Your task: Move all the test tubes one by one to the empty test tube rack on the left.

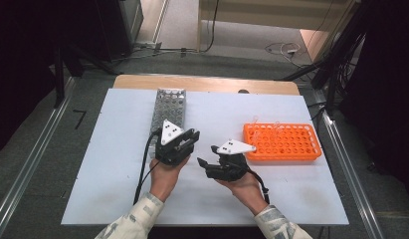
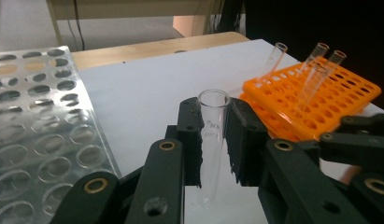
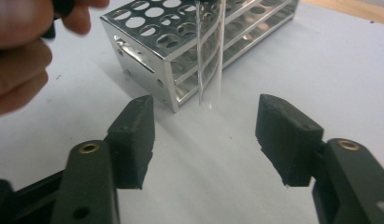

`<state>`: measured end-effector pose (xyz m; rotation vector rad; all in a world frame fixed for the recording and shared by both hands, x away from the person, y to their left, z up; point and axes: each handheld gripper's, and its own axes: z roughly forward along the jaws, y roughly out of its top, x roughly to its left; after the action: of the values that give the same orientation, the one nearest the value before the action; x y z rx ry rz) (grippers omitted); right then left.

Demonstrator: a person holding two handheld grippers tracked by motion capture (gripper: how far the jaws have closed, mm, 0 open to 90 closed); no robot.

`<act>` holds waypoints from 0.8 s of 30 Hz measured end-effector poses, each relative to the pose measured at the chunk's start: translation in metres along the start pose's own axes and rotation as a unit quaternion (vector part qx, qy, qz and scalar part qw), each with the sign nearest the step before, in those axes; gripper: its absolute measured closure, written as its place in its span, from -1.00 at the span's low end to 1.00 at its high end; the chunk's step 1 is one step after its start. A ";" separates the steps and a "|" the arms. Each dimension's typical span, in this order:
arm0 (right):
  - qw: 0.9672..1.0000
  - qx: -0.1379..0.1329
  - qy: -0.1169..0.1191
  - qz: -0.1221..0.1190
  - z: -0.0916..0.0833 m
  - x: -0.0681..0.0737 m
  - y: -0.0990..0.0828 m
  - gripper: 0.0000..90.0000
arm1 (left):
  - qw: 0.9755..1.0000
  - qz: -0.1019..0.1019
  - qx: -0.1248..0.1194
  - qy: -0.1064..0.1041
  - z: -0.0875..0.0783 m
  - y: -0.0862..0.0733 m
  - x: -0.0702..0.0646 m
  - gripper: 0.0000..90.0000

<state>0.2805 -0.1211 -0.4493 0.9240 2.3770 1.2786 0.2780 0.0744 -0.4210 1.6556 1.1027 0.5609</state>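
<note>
A clear glass test tube (image 2: 211, 154) stands upright between the pads of my left gripper (image 2: 213, 112), which is shut on it below the rim. In the high view the left gripper (image 1: 192, 135) sits just off the near end of the silver metal rack (image 1: 169, 107). My right gripper (image 1: 207, 155) is beside it, to its right, and is open. In the right gripper view its jaws (image 3: 206, 135) stand wide apart with nothing between them. The held tube (image 3: 210, 56) hangs a little beyond them, in front of the metal rack (image 3: 147, 28).
An orange plastic rack (image 1: 281, 142) lies at the right of the white table top (image 1: 117, 164), with several clear tubes (image 2: 316, 79) leaning in its far holes. The metal rack's holes (image 2: 40, 116) hold no tubes. The person's left hand (image 3: 17, 46) is close by.
</note>
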 end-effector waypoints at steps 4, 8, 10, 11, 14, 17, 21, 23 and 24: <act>1.000 -0.001 -0.003 0.006 -0.003 -0.004 -0.001 -0.30 | 1.000 -0.004 0.000 0.010 0.004 0.012 0.010 0.69; 1.000 0.001 -0.008 0.008 -0.005 -0.007 -0.001 -0.34 | 1.000 -0.008 0.000 0.022 0.007 0.021 0.019 0.69; 1.000 0.000 -0.010 0.008 -0.006 -0.008 -0.002 -0.36 | 1.000 -0.015 -0.002 0.028 0.009 0.024 0.024 0.69; 1.000 0.000 -0.010 0.009 -0.006 -0.008 -0.002 -0.37 | 0.999 -0.017 -0.004 0.030 0.010 0.025 0.026 0.69; 1.000 0.002 -0.010 0.010 -0.006 -0.009 -0.002 -0.38 | 0.999 -0.018 -0.004 0.039 0.012 0.029 0.032 0.69; 1.000 0.003 -0.010 0.009 -0.005 -0.009 -0.002 -0.38 | 0.999 -0.018 -0.006 0.046 0.013 0.033 0.036 0.69; 1.000 0.004 -0.011 0.008 -0.005 -0.009 -0.003 -0.38 | 0.998 -0.017 -0.009 0.055 0.016 0.039 0.040 0.69; 1.000 0.004 -0.011 0.008 -0.005 -0.009 -0.003 -0.38 | 0.998 -0.015 -0.012 0.063 0.018 0.043 0.043 0.69; 1.000 0.004 -0.012 0.008 -0.005 -0.009 -0.003 -0.38 | 0.998 -0.014 -0.013 0.066 0.018 0.044 0.043 0.69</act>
<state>0.2837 -0.1315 -0.4492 0.9580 2.3641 1.2575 0.3298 0.1010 -0.3931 1.5961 1.2071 0.6705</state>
